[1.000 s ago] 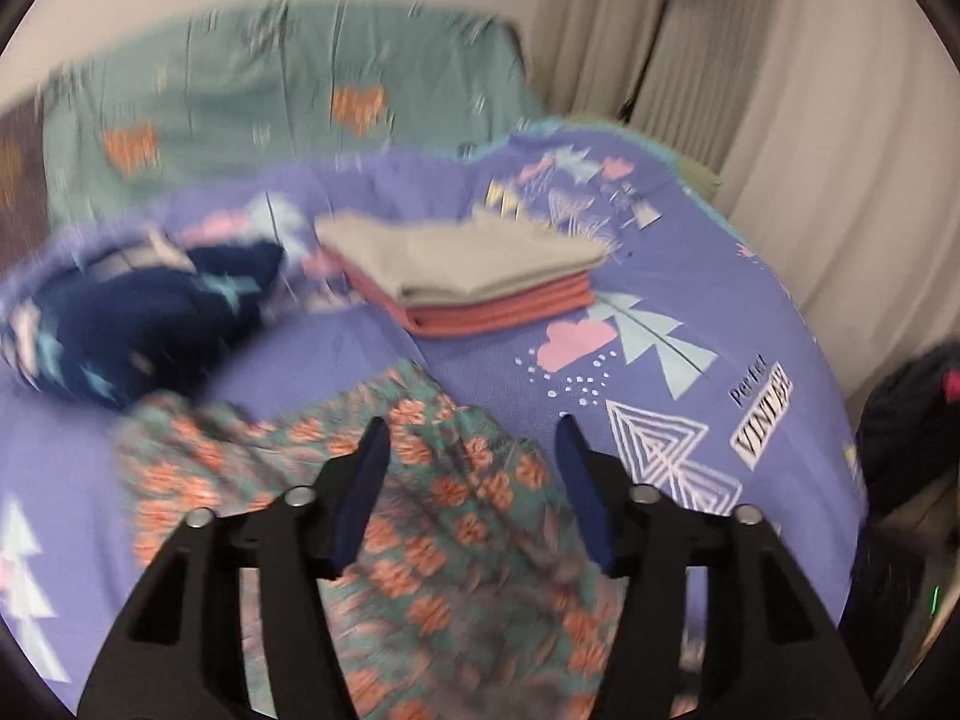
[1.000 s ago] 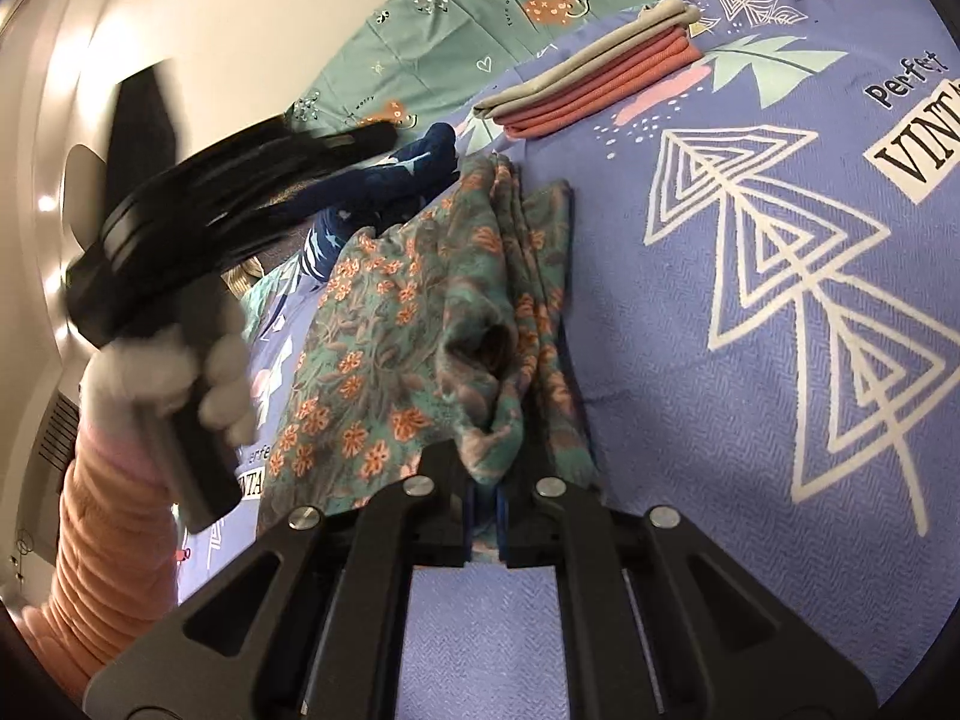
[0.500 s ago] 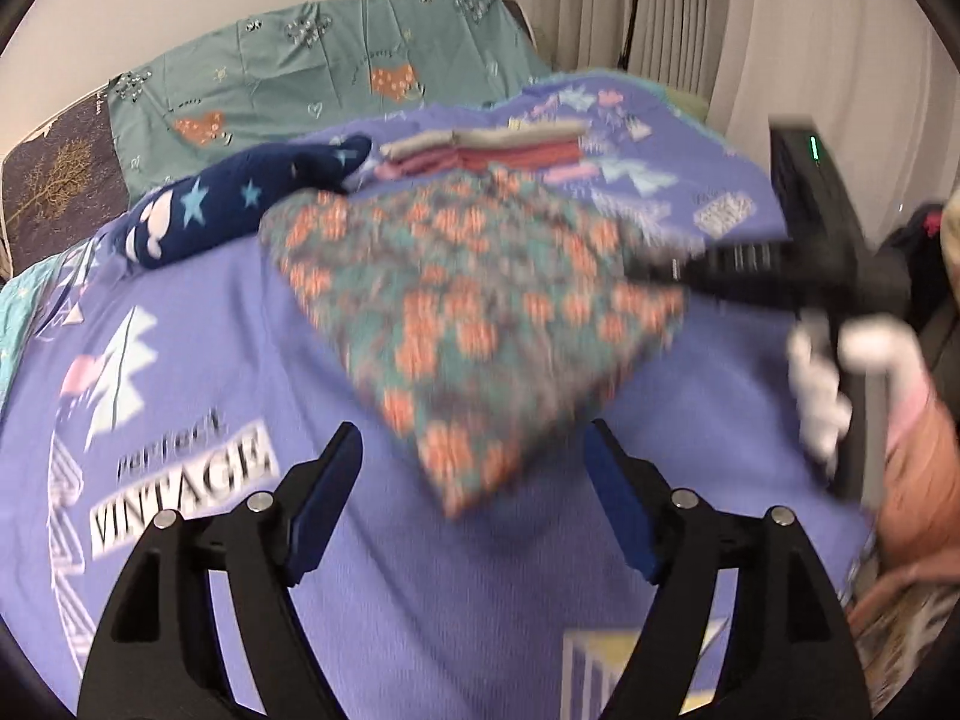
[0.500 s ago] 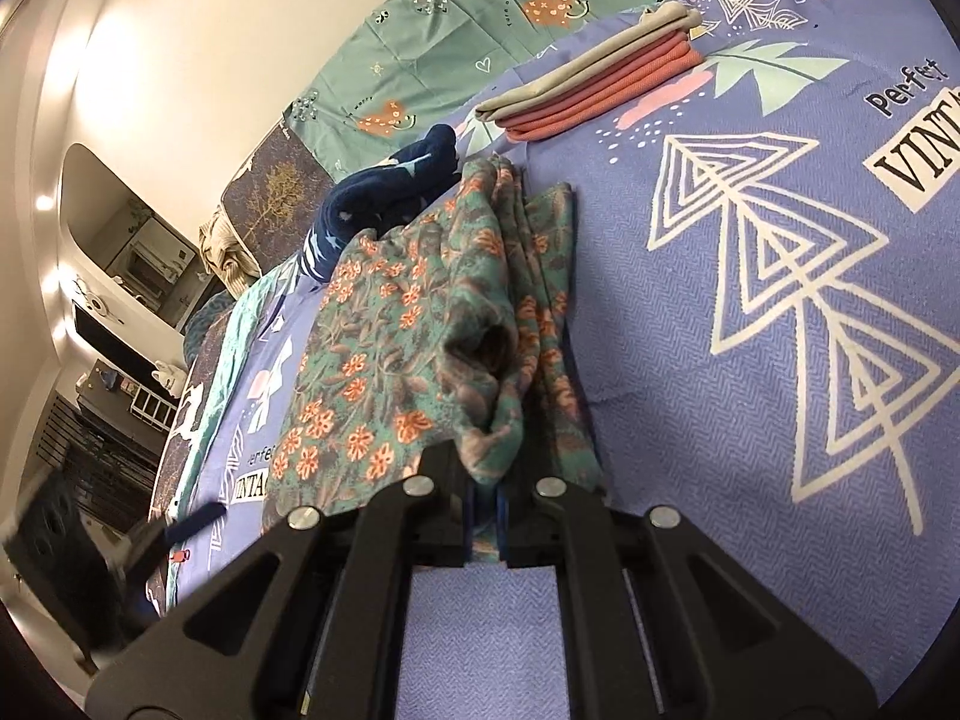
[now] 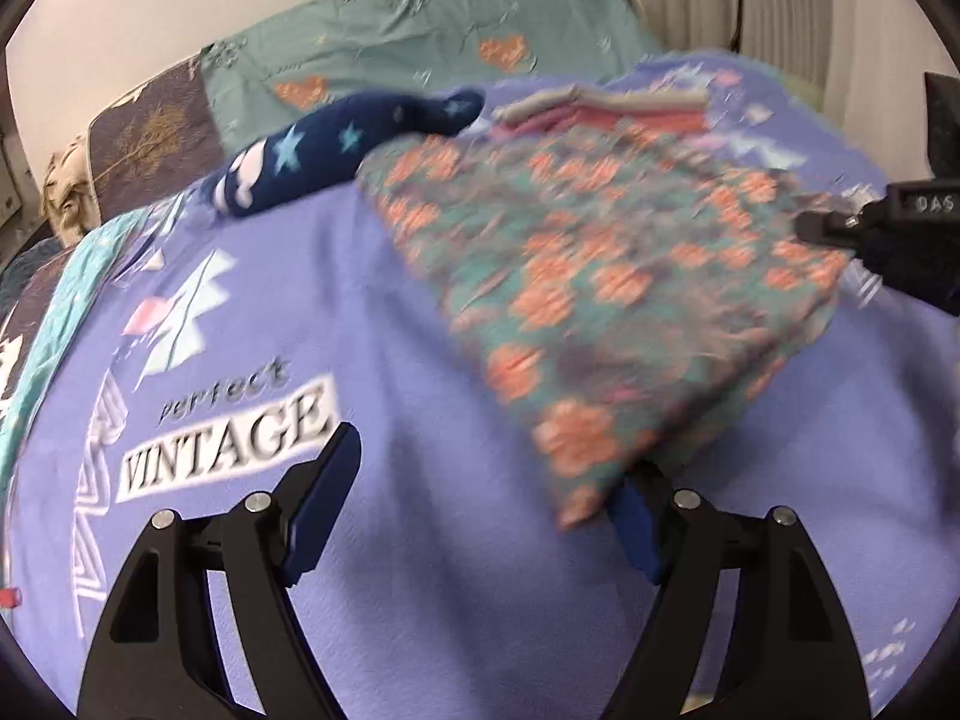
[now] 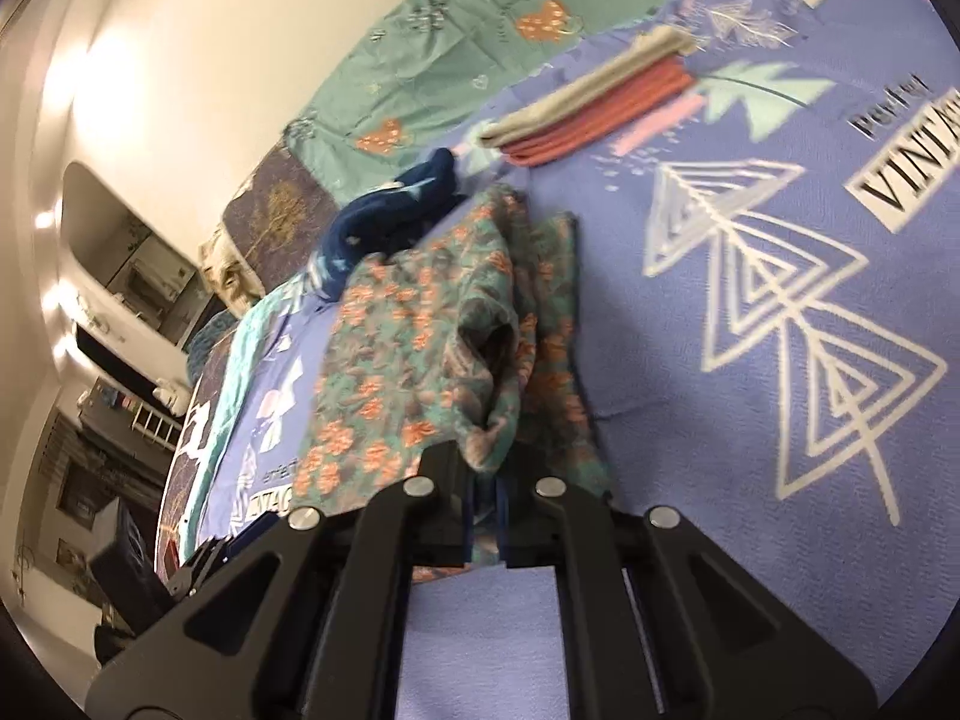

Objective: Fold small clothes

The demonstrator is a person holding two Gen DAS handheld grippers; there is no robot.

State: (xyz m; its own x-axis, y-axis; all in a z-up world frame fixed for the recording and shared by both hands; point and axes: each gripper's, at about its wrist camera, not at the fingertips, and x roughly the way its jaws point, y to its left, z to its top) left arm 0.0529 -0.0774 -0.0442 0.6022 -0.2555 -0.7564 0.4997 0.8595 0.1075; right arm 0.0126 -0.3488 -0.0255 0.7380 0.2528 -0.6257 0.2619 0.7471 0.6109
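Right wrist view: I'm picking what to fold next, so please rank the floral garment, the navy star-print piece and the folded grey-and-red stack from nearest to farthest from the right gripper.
1. Floral garment: pinched in the right gripper.
2. Navy star-print piece: beyond the floral garment, up and to the left.
3. Folded grey-and-red stack: farthest, toward the teal pillow.

The purple printed bedspread (image 5: 372, 324) carries "perfect" in dark script above "VINTAGE" in black capitals on a white bar, lower left of the left wrist view. The same print shows at the right edge of the right wrist view (image 6: 750, 450), cut off as "VINTA". At the right edge of the left wrist view, a black device (image 5: 918, 210) reads "DAS".
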